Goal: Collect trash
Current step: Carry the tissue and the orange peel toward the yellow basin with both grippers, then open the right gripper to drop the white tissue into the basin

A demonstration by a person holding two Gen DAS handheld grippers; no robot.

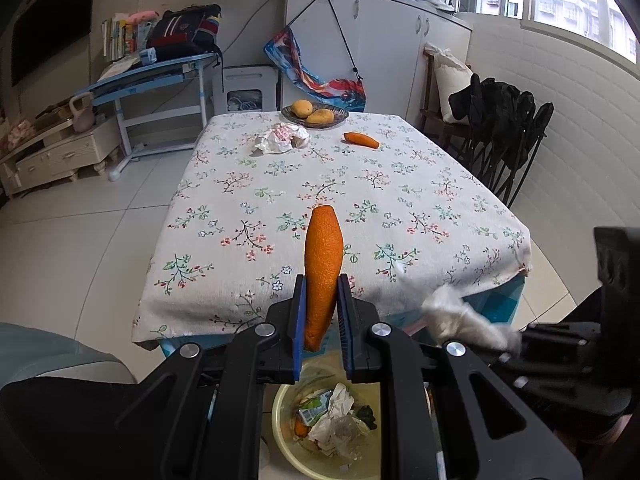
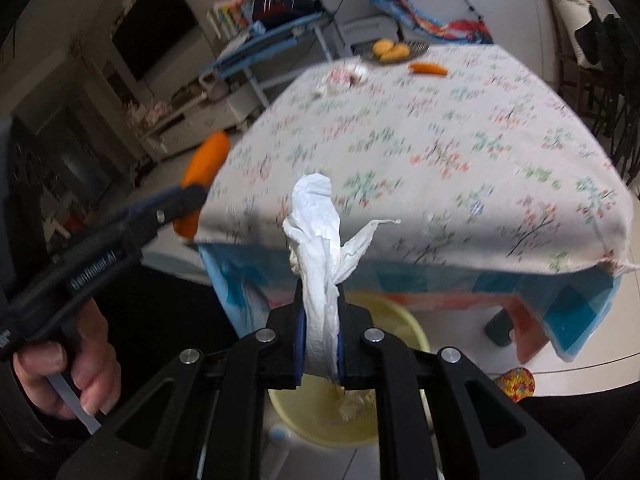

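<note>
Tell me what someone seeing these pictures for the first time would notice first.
First, the long orange peel standing up between the left gripper jaws, above the yellow basin of trash on the floor. Next, the white tissue clamped in the right gripper, also over the basin. Farther off, on the floral tablecloth, lie a crumpled wrapper and another orange peel piece.

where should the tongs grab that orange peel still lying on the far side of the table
Grip the orange peel across its narrow width near the middle, coming down from above. It lies flat on the tablecloth as a long, thin strip, set at a slant to the table edges, so turn the tongs to close across its short axis. It sits apart from the fruit plate and the crumpled wrapper, so both sides look free.
</note>
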